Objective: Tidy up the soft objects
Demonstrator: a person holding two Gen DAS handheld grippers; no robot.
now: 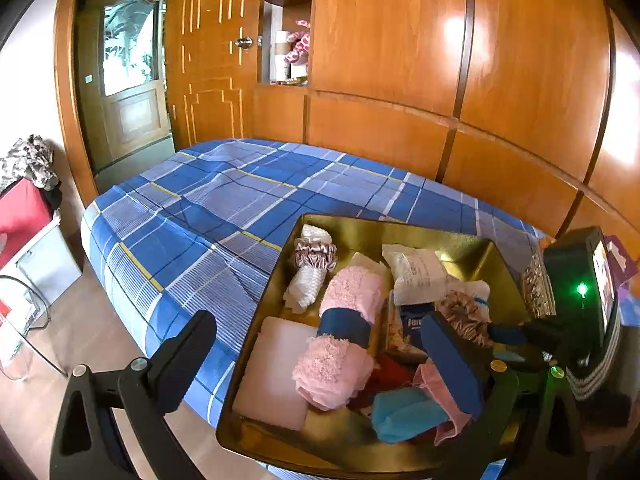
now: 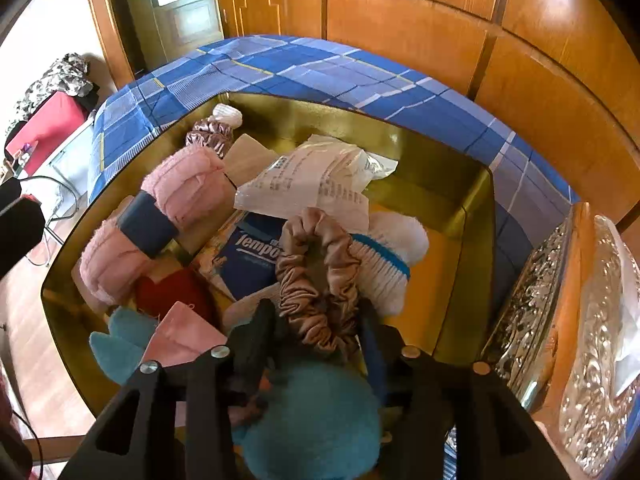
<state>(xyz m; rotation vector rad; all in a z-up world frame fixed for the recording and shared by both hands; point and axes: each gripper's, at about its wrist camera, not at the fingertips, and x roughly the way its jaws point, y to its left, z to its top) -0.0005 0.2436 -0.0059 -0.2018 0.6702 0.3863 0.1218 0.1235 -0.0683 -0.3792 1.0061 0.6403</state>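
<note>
Home bedroom, plaid-sheeted bed [image 1: 224, 200], wooden wardrobe [image 1: 400, 60], panelled door [image 1: 212, 48]

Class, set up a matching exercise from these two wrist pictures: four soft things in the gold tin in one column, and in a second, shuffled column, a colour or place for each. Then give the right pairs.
Column one:
1. rolled towel
2. satin scrunchie
3. tissue pack
4. felt piece

Column two:
A. teal, near front corner of the gold tin
B. dark blue, printed lettering
C. pink, wrapped by a dark blue band
D. beige-brown, between the right gripper fingers

Pairs: 1-C, 2-D, 3-B, 4-A
</note>
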